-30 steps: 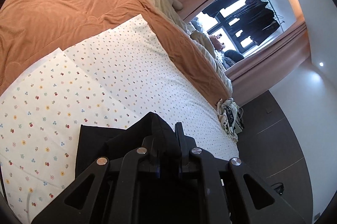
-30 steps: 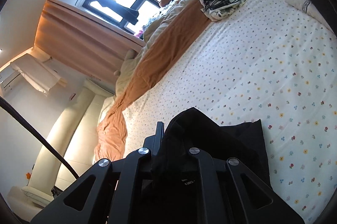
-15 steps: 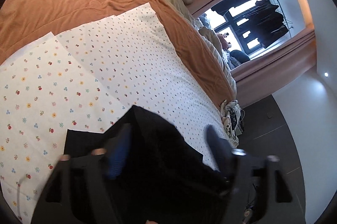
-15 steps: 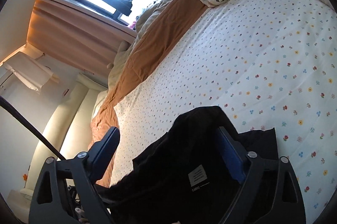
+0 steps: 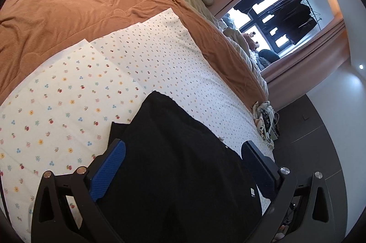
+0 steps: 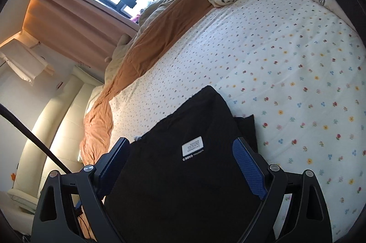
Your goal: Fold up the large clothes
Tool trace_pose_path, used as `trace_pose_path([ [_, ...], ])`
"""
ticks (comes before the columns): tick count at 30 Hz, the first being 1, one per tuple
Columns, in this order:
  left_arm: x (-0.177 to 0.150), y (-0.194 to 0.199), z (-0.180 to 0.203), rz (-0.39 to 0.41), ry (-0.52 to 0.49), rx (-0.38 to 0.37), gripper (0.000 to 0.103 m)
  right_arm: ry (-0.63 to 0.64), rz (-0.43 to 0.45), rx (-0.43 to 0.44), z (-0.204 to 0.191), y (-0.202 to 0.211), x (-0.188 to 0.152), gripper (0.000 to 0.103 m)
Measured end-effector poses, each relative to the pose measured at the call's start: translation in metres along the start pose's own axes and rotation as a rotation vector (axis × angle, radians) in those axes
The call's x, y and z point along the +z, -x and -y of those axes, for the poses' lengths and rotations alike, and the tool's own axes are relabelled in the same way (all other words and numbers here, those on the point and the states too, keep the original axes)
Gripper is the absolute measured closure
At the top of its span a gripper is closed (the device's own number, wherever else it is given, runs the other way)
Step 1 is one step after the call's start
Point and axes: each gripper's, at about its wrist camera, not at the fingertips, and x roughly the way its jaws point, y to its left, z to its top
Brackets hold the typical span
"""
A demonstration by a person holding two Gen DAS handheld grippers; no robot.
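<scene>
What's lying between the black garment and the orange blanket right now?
Only bare floral sheet lies between the black garment and the orange blanket, clearest in the left wrist view.

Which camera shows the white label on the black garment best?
Right wrist: the label lies large and central on the garment, print visible though unreadable. Left wrist shows only a small white tag at the garment's edge; whether it's the same label is unclear.

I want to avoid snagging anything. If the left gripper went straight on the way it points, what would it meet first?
Most likely the black garment, which lies between the open jaws of the left gripper. Past its far edge comes the floral sheet. Depth is hard to judge here.
</scene>
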Motion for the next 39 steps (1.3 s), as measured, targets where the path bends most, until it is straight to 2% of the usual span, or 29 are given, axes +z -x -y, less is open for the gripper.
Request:
trace_pose_path([
  [2, -0.006, 0.006, -0.009, -0.005, -0.003, 0.027, 0.002, 0.015, -0.009, -0.018, 0.000, 0.011, -0.006, 0.012],
  [5, -0.016, 0.012, -0.023, -0.023, -0.006, 0.061, 0.011, 0.041, -0.022, -0.049, 0.000, 0.025, -0.017, 0.012],
  [7, -0.024, 0.014, -0.030, -0.036, -0.015, 0.082, 0.013, 0.060, -0.035, -0.071, 0.001, 0.032, -0.024, 0.012],
  [9, -0.034, 0.015, -0.038, -0.050, -0.021, 0.102, 0.024, 0.073, -0.048, -0.092, 0.002, 0.039, -0.035, 0.012],
  [10, -0.039, 0.015, -0.043, -0.061, -0.019, 0.112, 0.026, 0.078, -0.052, -0.104, 0.003, 0.041, -0.039, 0.012],
  [15, -0.063, 0.012, -0.065, -0.112, -0.020, 0.161, 0.035, 0.108, -0.091, -0.174, 0.011, 0.047, -0.062, 0.022],
  [18, -0.074, 0.011, -0.075, -0.136, -0.021, 0.194, 0.044, 0.108, -0.124, -0.195, 0.018, 0.046, -0.072, 0.040],
  [19, -0.078, 0.010, -0.078, -0.146, -0.025, 0.210, 0.048, 0.104, -0.134, -0.196, 0.018, 0.042, -0.074, 0.054],
  [20, -0.079, 0.009, -0.079, -0.155, -0.028, 0.212, 0.059, 0.097, -0.139, -0.187, 0.019, 0.041, -0.076, 0.070],
  [21, -0.081, 0.009, -0.080, -0.167, -0.031, 0.207, 0.068, 0.088, -0.138, -0.172, 0.020, 0.041, -0.077, 0.075],
  [24, -0.084, 0.007, -0.076, -0.170, -0.059, 0.221, 0.082, 0.120, -0.109, -0.181, 0.014, 0.039, -0.076, 0.094],
  [25, -0.084, 0.007, -0.075, -0.166, -0.067, 0.229, 0.083, 0.123, -0.106, -0.175, 0.013, 0.037, -0.074, 0.099],
  [34, -0.081, 0.000, -0.086, -0.166, -0.012, 0.242, 0.086, 0.103, -0.126, -0.208, 0.015, 0.018, -0.067, 0.100],
  [39, -0.080, 0.010, -0.086, -0.181, 0.030, 0.182, 0.086, 0.084, -0.145, -0.187, 0.012, 0.032, -0.063, 0.098],
])
